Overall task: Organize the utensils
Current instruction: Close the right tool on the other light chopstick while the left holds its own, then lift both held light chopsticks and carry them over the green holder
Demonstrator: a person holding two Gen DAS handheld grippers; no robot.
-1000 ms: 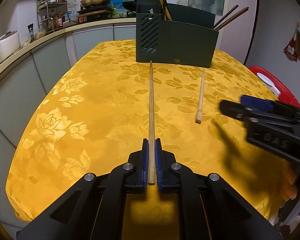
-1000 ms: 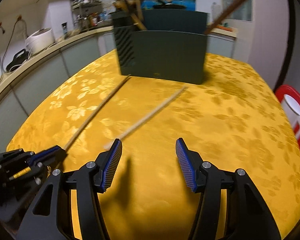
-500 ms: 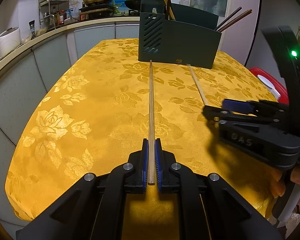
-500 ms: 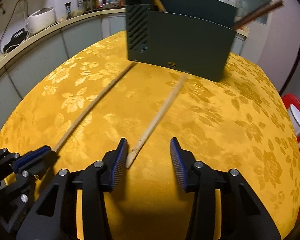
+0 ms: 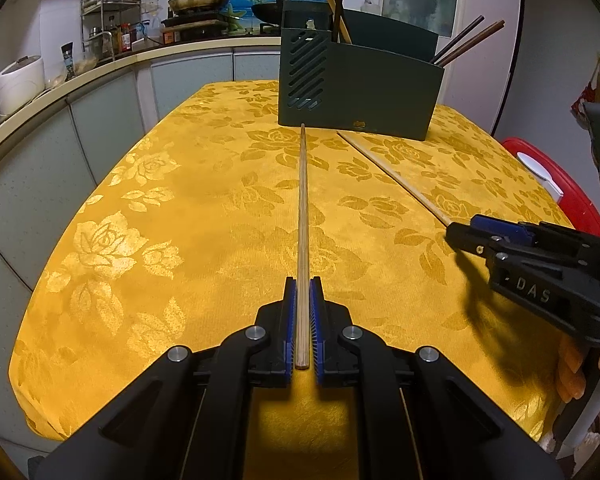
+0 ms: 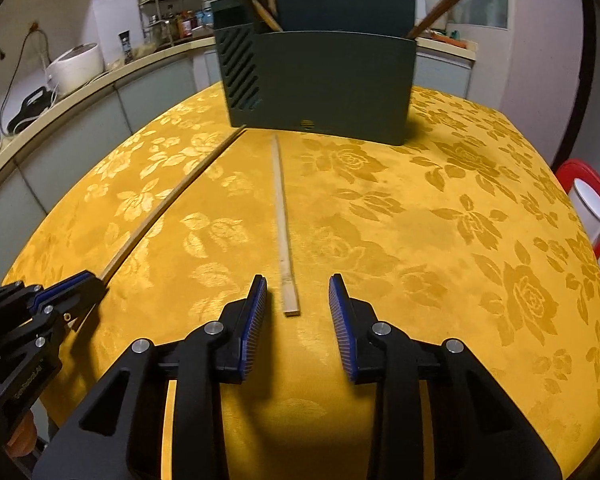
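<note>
A: Left hand-held gripper is clamped on one chopstick. The right?

B: Jaws apart, just been closing, astride the second chopstick's near end on the desk. Light, stiff, probably slippery; pinch near that end.

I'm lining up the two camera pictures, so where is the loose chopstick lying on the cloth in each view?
Left wrist view: the loose chopstick runs diagonally at right of centre, toward the right tongs.
Right wrist view: it lies at centre, its near end between the open pads.
Shared landmark: the dark green utensil holder at the table's far end.
</note>
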